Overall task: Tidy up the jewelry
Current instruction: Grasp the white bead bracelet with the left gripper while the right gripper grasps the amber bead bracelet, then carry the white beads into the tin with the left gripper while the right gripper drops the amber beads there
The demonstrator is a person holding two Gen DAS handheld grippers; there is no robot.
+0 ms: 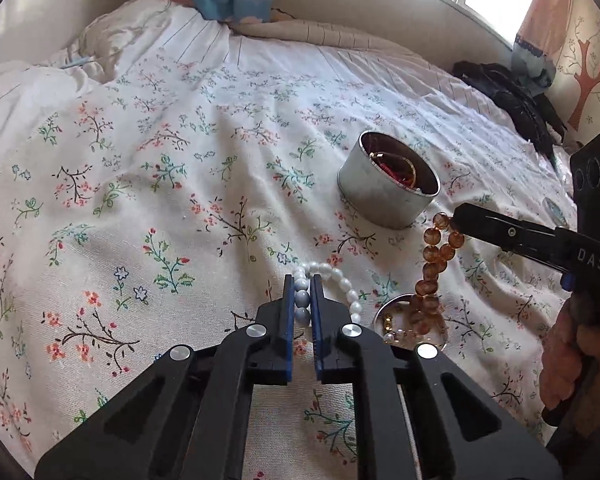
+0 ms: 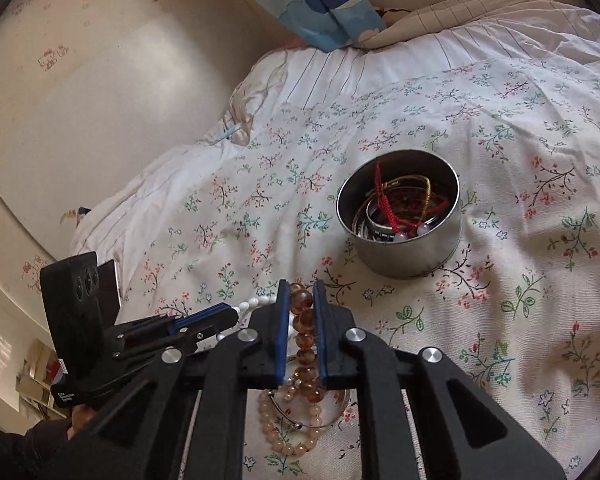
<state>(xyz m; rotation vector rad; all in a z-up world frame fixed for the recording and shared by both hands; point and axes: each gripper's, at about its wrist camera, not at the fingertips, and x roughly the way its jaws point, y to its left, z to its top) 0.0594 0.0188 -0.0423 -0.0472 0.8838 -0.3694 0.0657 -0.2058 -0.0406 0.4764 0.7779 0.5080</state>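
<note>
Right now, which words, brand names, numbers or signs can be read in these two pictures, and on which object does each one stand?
"DAS": white letters on the black body of the right gripper, cut off by the picture's edge.
Small white label, about three lines, on the black handle of the left gripper: too small and blurred to read.
White marks on a dark bangle inside the round silver metal tin: unreadable.
Nothing else carries text.

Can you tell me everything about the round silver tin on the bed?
The tin is a short round can of dull silver metal, with no lid on. It stands upright on the flowery bedspread, touched by neither tool. Inside lie tangled red and gold cords and some bangles.
</note>
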